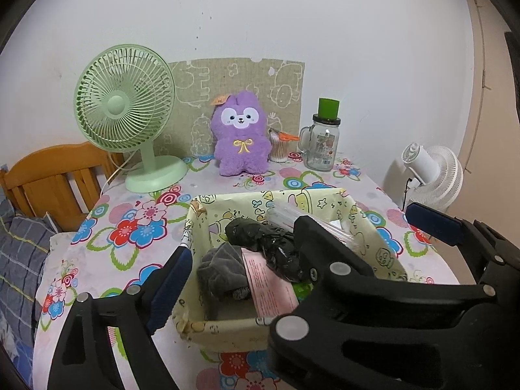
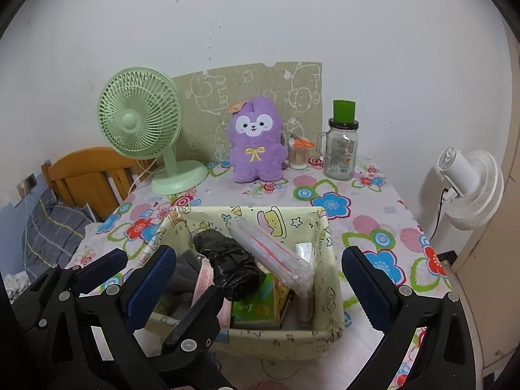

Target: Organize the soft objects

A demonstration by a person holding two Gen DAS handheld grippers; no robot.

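A purple plush rabbit (image 1: 240,137) (image 2: 255,140) sits upright at the back of the flowered table. A cream fabric basket (image 1: 227,326) (image 2: 328,237) stands at the near middle. It holds a black folded umbrella (image 1: 271,243) (image 2: 229,265), a grey cloth (image 1: 221,269) (image 2: 182,274), a clear bag of straws (image 2: 273,250) and a green box (image 2: 256,305). My left gripper (image 1: 305,260) is open over the basket, empty. My right gripper (image 2: 256,286) is open around the basket's near side, empty. The right gripper's frame crosses the left wrist view.
A green desk fan (image 1: 125,110) (image 2: 141,122) stands back left. A glass mug jar with a green lid (image 1: 323,136) (image 2: 341,143) and a cotton swab cup (image 2: 299,154) stand back right. A white fan (image 2: 468,188) is off the table's right edge; a wooden bed frame (image 1: 48,178) is at left.
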